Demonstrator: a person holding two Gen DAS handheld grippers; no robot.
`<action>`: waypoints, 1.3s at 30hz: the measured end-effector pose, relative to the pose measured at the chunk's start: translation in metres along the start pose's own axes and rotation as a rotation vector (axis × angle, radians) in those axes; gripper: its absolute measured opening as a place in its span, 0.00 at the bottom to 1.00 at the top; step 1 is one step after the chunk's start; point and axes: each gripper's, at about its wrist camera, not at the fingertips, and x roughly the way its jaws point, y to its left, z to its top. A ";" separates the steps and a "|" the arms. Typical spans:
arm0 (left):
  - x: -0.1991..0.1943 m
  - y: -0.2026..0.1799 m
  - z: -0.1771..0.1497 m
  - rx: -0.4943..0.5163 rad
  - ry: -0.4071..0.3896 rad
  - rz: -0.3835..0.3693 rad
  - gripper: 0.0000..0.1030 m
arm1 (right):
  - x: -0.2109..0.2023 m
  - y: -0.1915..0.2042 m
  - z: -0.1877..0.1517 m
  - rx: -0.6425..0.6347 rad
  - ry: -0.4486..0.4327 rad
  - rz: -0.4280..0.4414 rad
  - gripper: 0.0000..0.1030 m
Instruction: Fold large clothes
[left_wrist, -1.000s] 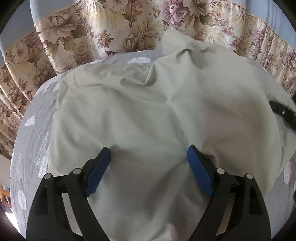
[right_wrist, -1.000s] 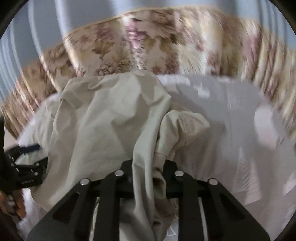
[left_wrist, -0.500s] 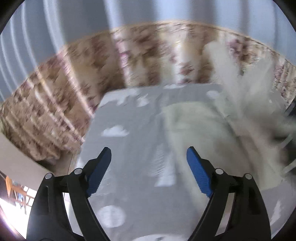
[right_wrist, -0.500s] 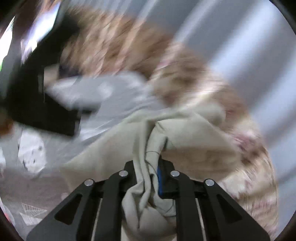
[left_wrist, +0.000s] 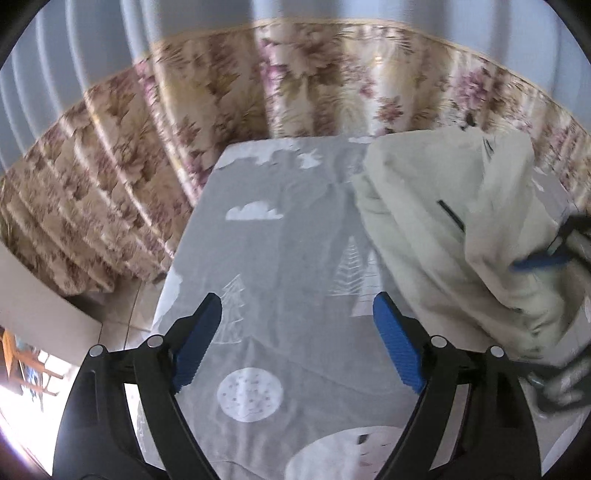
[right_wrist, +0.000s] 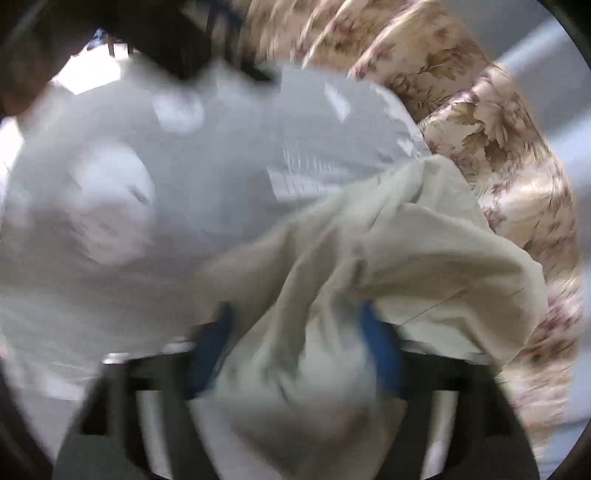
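A large pale beige garment (left_wrist: 454, 229) lies bunched on the right side of the grey patterned bed sheet (left_wrist: 280, 266). My left gripper (left_wrist: 297, 339) is open and empty over bare sheet, left of the garment. In the right wrist view the same garment (right_wrist: 369, 258) is bunched between my right gripper's (right_wrist: 295, 343) blue pads, which stand apart around the cloth; the frame is blurred. The right gripper also shows at the right edge of the left wrist view (left_wrist: 554, 254), against the garment.
Floral curtains (left_wrist: 221, 122) hang behind and left of the bed. The bed's left edge drops to a tiled floor (left_wrist: 122, 317). The sheet (right_wrist: 184, 166) spreads left of the garment in the right wrist view.
My left gripper has left the garment and swung left over bare sheet. My right gripper has carried the bunched garment to the right and its jaws have widened around the cloth.
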 end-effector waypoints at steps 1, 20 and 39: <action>-0.003 -0.007 0.002 0.013 -0.006 -0.003 0.82 | -0.009 -0.005 -0.002 0.019 -0.027 0.000 0.77; 0.060 -0.132 0.072 0.072 -0.001 -0.215 0.20 | 0.020 -0.178 -0.121 0.698 -0.238 0.079 0.64; 0.096 -0.084 0.053 0.036 0.152 -0.136 0.04 | 0.029 -0.192 -0.089 0.662 -0.297 0.025 0.65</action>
